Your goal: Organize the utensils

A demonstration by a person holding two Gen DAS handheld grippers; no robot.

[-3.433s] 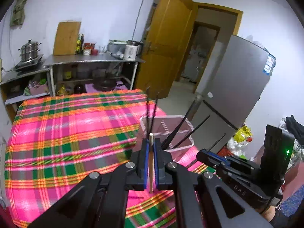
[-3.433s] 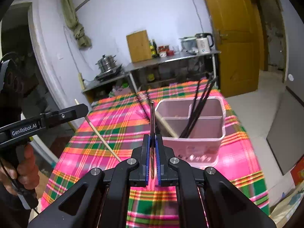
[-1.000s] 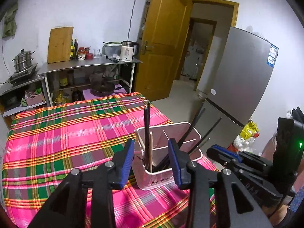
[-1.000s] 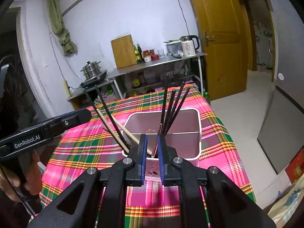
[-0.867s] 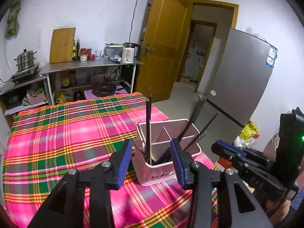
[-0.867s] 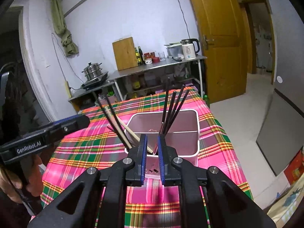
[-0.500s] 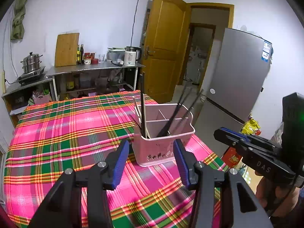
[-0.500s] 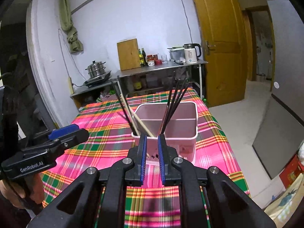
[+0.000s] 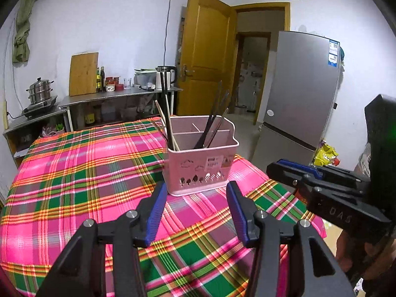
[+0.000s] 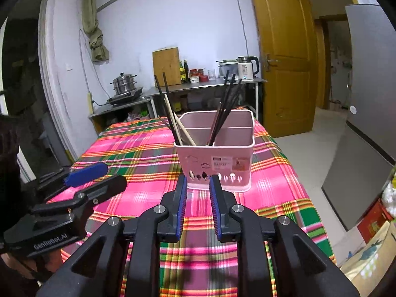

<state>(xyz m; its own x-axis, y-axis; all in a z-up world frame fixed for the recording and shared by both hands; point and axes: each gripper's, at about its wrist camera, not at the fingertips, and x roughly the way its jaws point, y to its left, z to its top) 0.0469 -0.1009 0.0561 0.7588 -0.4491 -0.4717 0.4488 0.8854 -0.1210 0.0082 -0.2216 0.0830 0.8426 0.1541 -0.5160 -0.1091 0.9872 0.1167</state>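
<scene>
The left gripper stood spread wide with nothing between its jaws, hovering over the cloth just short of the basket. The right gripper was opening, its narrower gap empty too, and also sat close before the basket. The pink basket stood upright on the plaid cloth. Black chopsticks leaned in its right compartment; black and wooden chopsticks leaned out of the left one.
</scene>
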